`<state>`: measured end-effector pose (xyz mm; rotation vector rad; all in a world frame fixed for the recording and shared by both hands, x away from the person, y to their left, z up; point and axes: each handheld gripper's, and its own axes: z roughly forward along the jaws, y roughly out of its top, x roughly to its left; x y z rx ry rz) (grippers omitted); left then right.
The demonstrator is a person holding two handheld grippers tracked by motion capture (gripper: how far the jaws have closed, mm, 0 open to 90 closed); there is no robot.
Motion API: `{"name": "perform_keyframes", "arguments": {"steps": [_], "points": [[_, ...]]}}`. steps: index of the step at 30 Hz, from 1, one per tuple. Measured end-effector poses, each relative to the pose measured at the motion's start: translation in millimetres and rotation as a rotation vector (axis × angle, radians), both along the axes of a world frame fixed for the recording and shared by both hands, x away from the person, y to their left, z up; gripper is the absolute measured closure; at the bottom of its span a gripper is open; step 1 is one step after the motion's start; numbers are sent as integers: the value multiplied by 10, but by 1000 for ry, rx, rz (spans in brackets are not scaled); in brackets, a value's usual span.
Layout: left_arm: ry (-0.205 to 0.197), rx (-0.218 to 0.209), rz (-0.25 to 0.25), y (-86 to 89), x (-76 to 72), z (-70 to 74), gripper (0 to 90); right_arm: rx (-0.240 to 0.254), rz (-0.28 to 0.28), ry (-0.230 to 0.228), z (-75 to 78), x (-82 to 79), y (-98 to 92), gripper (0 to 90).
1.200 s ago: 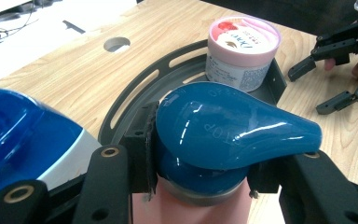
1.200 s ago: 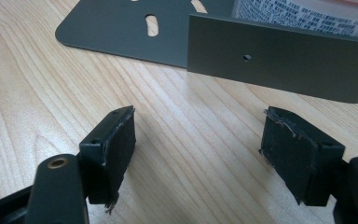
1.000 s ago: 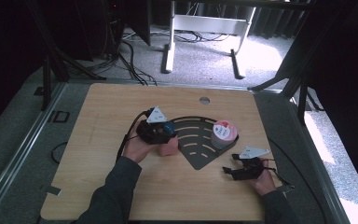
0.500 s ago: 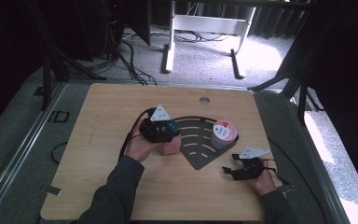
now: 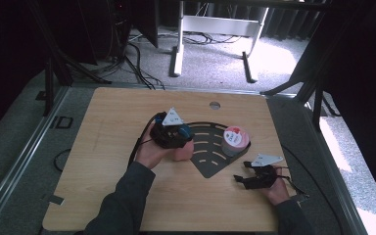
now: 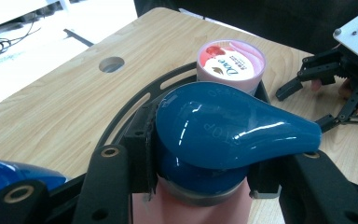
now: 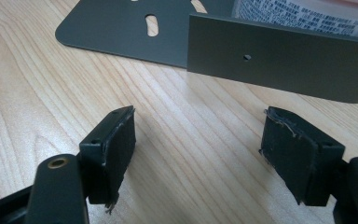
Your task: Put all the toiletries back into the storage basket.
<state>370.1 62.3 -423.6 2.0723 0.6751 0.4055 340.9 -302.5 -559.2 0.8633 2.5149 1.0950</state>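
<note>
Bottle (image 6: 205, 196) with the blue pump top, clamped in the left gripper (image 5: 172, 133), has edged onto the dark rack (image 5: 210, 164) beside the pink jar (image 5: 235, 139), nearly placed, while the right gripper (image 7: 198, 154) rests with jaws apart.

**Layout on table**

Fan-shaped rack (image 5: 210, 155) lies on the table (image 5: 107, 132), right of centre. Jar (image 5: 235, 139) stands in the rack's right end. Pump bottle (image 6: 223, 135) sits at the rack's left edge, left of the jar. Table's cable hole (image 5: 215, 105) lies behind the rack.
</note>
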Motion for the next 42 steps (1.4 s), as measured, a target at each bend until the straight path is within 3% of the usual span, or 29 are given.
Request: {"name": "perform_keyframes", "arguments": {"steps": [21,42], "points": [[1,2,9,-193,68,49,528,-1,1,-1,-1,1,-1,259],[9,5,23,-331,140,10,528,-1,1,-1,0,1,-1,259]]}}
